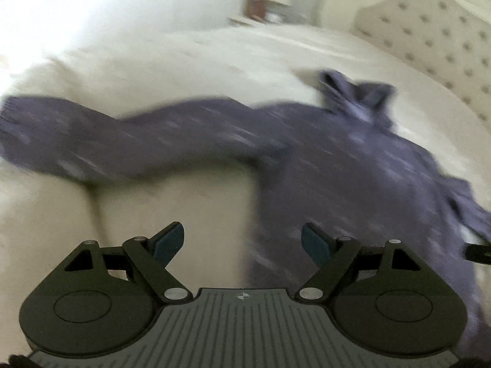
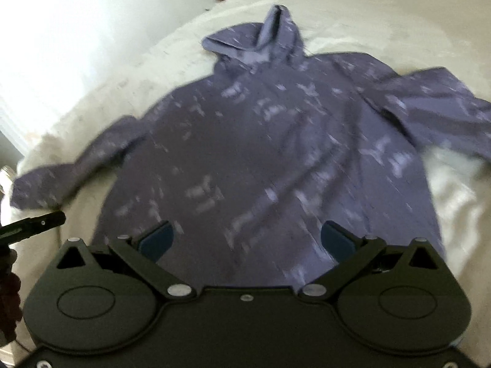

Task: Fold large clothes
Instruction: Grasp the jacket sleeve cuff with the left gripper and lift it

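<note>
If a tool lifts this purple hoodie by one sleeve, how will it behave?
Probably floppy: the hoodie lies creased and limp on the bed. Likely the body drags behind, since the left sleeve is long. Unlikely to slide freely.

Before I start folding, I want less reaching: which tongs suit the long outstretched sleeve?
Probably left. The left tongs are open, facing that sleeve of the hoodie; the right tongs hover over its hem.

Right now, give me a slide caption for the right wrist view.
Open right gripper poised over the hem of a purple patterned hoodie spread flat on a white bed, sleeves out.
</note>
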A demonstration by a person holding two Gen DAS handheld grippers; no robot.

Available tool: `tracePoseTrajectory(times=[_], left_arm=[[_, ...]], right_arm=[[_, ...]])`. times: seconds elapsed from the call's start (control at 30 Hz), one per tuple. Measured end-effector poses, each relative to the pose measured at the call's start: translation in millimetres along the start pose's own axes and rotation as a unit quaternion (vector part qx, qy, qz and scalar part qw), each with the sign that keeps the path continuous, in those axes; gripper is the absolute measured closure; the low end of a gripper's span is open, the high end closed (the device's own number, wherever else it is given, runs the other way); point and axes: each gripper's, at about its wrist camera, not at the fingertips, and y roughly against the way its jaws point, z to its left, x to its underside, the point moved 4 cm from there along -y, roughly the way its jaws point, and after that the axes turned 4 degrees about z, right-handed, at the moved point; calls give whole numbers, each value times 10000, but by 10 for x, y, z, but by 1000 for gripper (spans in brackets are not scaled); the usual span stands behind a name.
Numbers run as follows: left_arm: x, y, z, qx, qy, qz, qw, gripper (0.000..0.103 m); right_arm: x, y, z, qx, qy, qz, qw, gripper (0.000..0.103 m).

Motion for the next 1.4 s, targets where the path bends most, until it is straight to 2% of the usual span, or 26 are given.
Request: tracePoseTrajectory(times=[0.1,0.23,0.37,0.47,0.53,0.73,0.8,0.83,0.87,0.93,1.07,1.23,1.4], left_arm=[[-180,-60,381,-506,216,-193,9983,19],[-325,-153,890,-988,692,-279,9923,18],[-382,-262,1340,-1348,1228,-302,9828,18],[-409,-354,1602,-1638,1447,-409,9750,18],[-436,-392,1777,-1705,1585,-469,9714,18],[-569,-434,1969,-1334,2098,-775,9655,22],[-603,-379,2007,-1085,2232,-958,9640,53],[-629,-368,2008,-1111,2287,-1007,9619,85],[-674,-350,2001,-1086,2281,-1019,9622,90],[-795,-279,1903,-937,2112,-1078,9670,93],[-1102,-84,1519,-765,1557,-1306,9761,93],[-1564,146,834,-193,1023,-1609,9815,93],[-1978,329,-44,388,248,-1937,9800,93]], right_arm=[[-135,-132,29,-132,41,-140,9998,1],[-246,-329,56,-244,-7,-102,9997,1],[-264,-509,108,-359,12,50,9993,1],[-254,-608,133,-391,49,152,9991,1],[-240,-665,144,-382,73,217,9990,1],[-150,-795,123,-315,56,435,9985,1],[-115,-823,106,-284,44,500,9983,1],[-96,-829,93,-279,45,522,9982,1],[-78,-836,81,-268,52,536,9982,1],[-48,-847,44,-256,78,523,9983,1],[-28,-854,-43,-180,113,350,9992,1],[-63,-839,-150,54,246,-29,9997,1],[-14,-844,-256,492,563,-398,9964,1]])
